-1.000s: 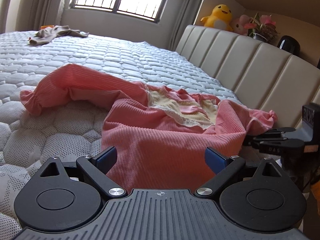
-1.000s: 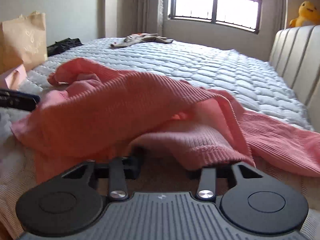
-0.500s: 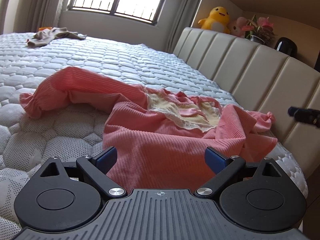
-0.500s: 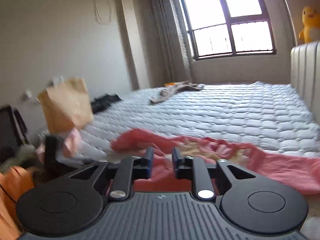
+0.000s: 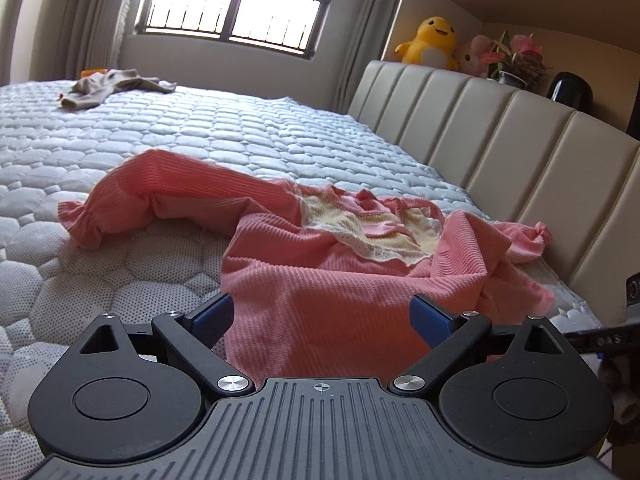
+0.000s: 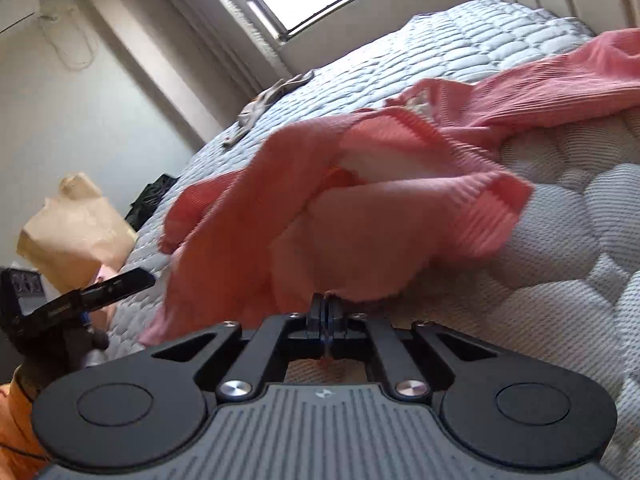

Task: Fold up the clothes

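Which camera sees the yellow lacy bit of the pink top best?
The left wrist view: the pink top lies spread, its lacy part sharp. In the right wrist view it's only a small blurred patch.

Daylight pours through a barred window point(image 5: 232, 4) onto a quilted bed point(image 5: 240, 128) with a beige padded headboard point(image 5: 500, 140).

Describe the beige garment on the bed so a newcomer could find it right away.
Start at the window and drop to the quilted mattress below it. The beige garment lies crumpled at the far end, alone, well apart from the big pink garment in front; it is drab beige, not pink.
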`<state>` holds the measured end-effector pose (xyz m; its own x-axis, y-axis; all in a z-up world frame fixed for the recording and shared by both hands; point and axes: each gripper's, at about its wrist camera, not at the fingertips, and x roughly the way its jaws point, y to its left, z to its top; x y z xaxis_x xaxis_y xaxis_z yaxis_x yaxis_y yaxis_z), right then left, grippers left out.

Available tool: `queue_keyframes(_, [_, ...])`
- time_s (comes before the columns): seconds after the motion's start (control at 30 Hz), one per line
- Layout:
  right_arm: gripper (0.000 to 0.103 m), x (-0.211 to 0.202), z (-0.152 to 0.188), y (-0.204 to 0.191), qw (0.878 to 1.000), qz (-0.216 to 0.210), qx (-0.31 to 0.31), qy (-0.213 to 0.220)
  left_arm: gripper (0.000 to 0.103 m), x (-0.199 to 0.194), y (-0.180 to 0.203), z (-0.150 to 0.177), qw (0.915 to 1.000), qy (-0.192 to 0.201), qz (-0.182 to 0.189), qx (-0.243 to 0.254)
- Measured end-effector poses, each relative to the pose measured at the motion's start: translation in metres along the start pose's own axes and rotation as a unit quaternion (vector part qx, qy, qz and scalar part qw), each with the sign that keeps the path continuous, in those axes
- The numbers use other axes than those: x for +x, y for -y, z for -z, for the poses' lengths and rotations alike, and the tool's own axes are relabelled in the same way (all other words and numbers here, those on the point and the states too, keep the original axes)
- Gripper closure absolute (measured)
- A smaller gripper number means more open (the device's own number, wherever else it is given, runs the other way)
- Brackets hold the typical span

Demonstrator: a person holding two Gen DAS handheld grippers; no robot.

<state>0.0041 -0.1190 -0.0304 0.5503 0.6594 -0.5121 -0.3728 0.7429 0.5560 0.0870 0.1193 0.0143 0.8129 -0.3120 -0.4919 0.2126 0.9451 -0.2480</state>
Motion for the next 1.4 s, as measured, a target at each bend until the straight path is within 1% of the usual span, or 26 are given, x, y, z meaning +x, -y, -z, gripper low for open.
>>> queue_keyframes(0.1, [0.102, -0.001, 0.021, -0.040, 0.996, -0.049, -0.056, -0.046, 0.005, -0.004, -0.001, 0.002, 0.9998, -0.005, -0.001, 0.021])
queue_keyframes(0.23, [0.100, -0.016, 0.034, -0.076, 0.984, -0.063, -0.153, -0.058, 0.005, -0.005, 0.017, 0.014, 0.9946, -0.028, 0.004, 0.099])
queue_keyframes(0.27, [0.092, -0.025, 0.027, -0.079, 0.983, -0.050, -0.171, -0.039, 0.005, -0.005, 0.023, 0.018, 0.9913, -0.032, 0.000, 0.127])
queue_keyframes(0.3, [0.077, -0.031, 0.021, -0.078, 0.982, -0.025, -0.185, -0.018, 0.005, -0.006, 0.028, 0.023, 0.9872, -0.037, -0.005, 0.155])
queue_keyframes(0.33, [0.066, -0.034, 0.013, -0.074, 0.979, 0.017, -0.202, 0.003, 0.005, -0.005, 0.034, 0.028, 0.9819, -0.041, -0.012, 0.185])
queue_keyframes(0.37, [0.042, -0.037, 0.006, -0.070, 0.974, 0.059, -0.219, 0.025, 0.005, -0.005, 0.039, 0.034, 0.9756, -0.046, -0.020, 0.214])
queue_keyframes(0.4, [0.034, -0.039, -0.001, -0.067, 0.966, 0.100, -0.235, 0.046, 0.005, -0.002, 0.044, 0.040, 0.9675, -0.054, -0.030, 0.245])
queue_keyframes(0.47, [0.034, -0.042, -0.016, -0.056, 0.948, 0.172, -0.255, 0.082, 0.005, 0.004, 0.049, 0.049, 0.9554, -0.059, -0.050, 0.285])
queue_keyframes(0.5, [0.034, -0.038, -0.024, -0.044, 0.950, 0.183, -0.241, 0.083, 0.005, 0.007, 0.050, 0.050, 0.9535, -0.057, -0.055, 0.291])
queue_keyframes(0.57, [0.034, -0.028, -0.040, -0.018, 0.954, 0.199, -0.207, 0.085, 0.006, 0.010, 0.047, 0.047, 0.9568, -0.048, -0.059, 0.281])
queue_keyframes(0.6, [0.034, -0.022, -0.046, -0.002, 0.960, 0.196, -0.179, 0.085, 0.012, 0.011, 0.045, 0.045, 0.9580, -0.044, -0.062, 0.276])
queue_keyframes(0.63, [0.037, -0.016, -0.051, 0.011, 0.966, 0.190, -0.156, 0.085, 0.023, 0.012, 0.044, 0.044, 0.9592, -0.040, -0.066, 0.272])
queue_keyframes(0.67, [0.055, -0.013, -0.053, 0.018, 0.969, 0.182, -0.144, 0.085, 0.027, 0.013, 0.043, 0.042, 0.9602, -0.036, -0.069, 0.268])
queue_keyframes(0.7, [0.085, -0.010, -0.054, 0.021, 0.971, 0.177, -0.140, 0.083, 0.035, 0.015, 0.042, 0.042, 0.9597, -0.034, -0.072, 0.269])
queue_keyframes(0.73, [0.098, -0.007, -0.054, 0.019, 0.970, 0.178, -0.142, 0.081, 0.045, 0.016, 0.041, 0.042, 0.9591, -0.034, -0.074, 0.271])
queue_keyframes(0.77, [0.101, -0.007, -0.051, 0.014, 0.969, 0.178, -0.149, 0.081, 0.054, 0.014, 0.042, 0.043, 0.9577, -0.028, -0.076, 0.276])
queue_keyframes(0.8, [0.101, -0.014, -0.046, 0.005, 0.966, 0.177, -0.166, 0.087, 0.076, 0.012, 0.043, 0.044, 0.9562, -0.021, -0.078, 0.281])
queue_keyframes(0.83, [0.101, -0.020, -0.042, -0.003, 0.963, 0.176, -0.183, 0.093, 0.090, 0.006, 0.044, 0.043, 0.9557, -0.011, -0.078, 0.284])
queue_keyframes(0.93, [0.101, -0.051, -0.022, -0.028, 0.952, 0.177, -0.227, 0.104, 0.095, -0.021, 0.046, 0.040, 0.9600, 0.018, -0.078, 0.268])
queue_keyframes(1.0, [0.101, -0.071, -0.009, -0.035, 0.949, 0.185, -0.234, 0.104, 0.096, -0.042, 0.046, 0.038, 0.9634, 0.037, -0.078, 0.254])
queue_keyframes(1.07, [0.101, -0.090, 0.008, -0.039, 0.946, 0.196, -0.239, 0.102, 0.097, -0.061, 0.045, 0.043, 0.9673, 0.033, -0.069, 0.242])
queue_keyframes(1.17, [0.101, -0.100, 0.036, -0.034, 0.937, 0.229, -0.250, 0.081, 0.097, -0.077, 0.043, 0.065, 0.9667, 0.002, -0.070, 0.246])
queue_keyframes(1.3, [0.101, -0.107, 0.058, -0.013, 0.950, 0.231, -0.200, 0.066, 0.092, -0.084, 0.027, 0.084, 0.9699, -0.042, -0.085, 0.224])
queue_keyframes(1.33, [0.101, -0.111, 0.061, -0.008, 0.953, 0.231, -0.185, 0.070, 0.091, -0.086, 0.026, 0.080, 0.9726, -0.037, -0.078, 0.216])
queue_keyframes(1.37, [0.098, -0.115, 0.061, -0.004, 0.955, 0.229, -0.171, 0.075, 0.083, -0.088, 0.026, 0.076, 0.9751, -0.031, -0.071, 0.208])
queue_keyframes(1.4, [0.091, -0.118, 0.057, -0.002, 0.958, 0.223, -0.159, 0.085, 0.063, -0.089, 0.025, 0.072, 0.9775, -0.025, -0.063, 0.200])
